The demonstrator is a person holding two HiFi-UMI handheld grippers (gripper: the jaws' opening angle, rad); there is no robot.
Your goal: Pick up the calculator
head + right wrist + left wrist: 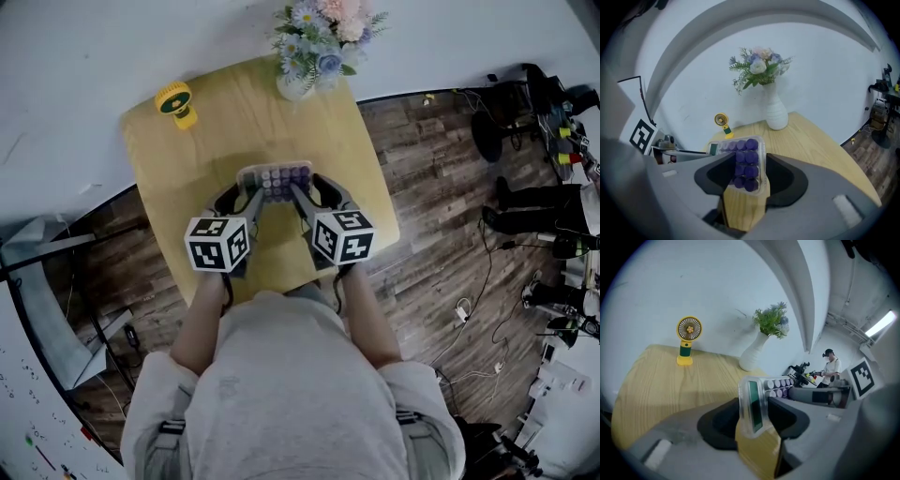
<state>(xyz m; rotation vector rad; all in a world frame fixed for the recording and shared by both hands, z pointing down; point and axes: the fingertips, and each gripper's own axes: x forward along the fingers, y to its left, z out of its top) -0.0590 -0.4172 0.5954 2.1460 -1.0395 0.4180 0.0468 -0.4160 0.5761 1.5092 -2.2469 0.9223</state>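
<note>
**Holding the calculator with both tongs over the worktop**

The calculator (275, 178) is above the middle of the wooden worktop (178, 178), between the two tongs, and it seems to be lifted free from the wood. The left tongs (754, 414) are clenched on the end which has the green display. The right tongs (747, 171) are clenched on the other end, where the purple keys (745, 164) are. A small yellow fan (175, 101) stands near the far left corner of the worktop. A white vase (294, 86) with flowers stands at the far edge, near the right corner.
</note>
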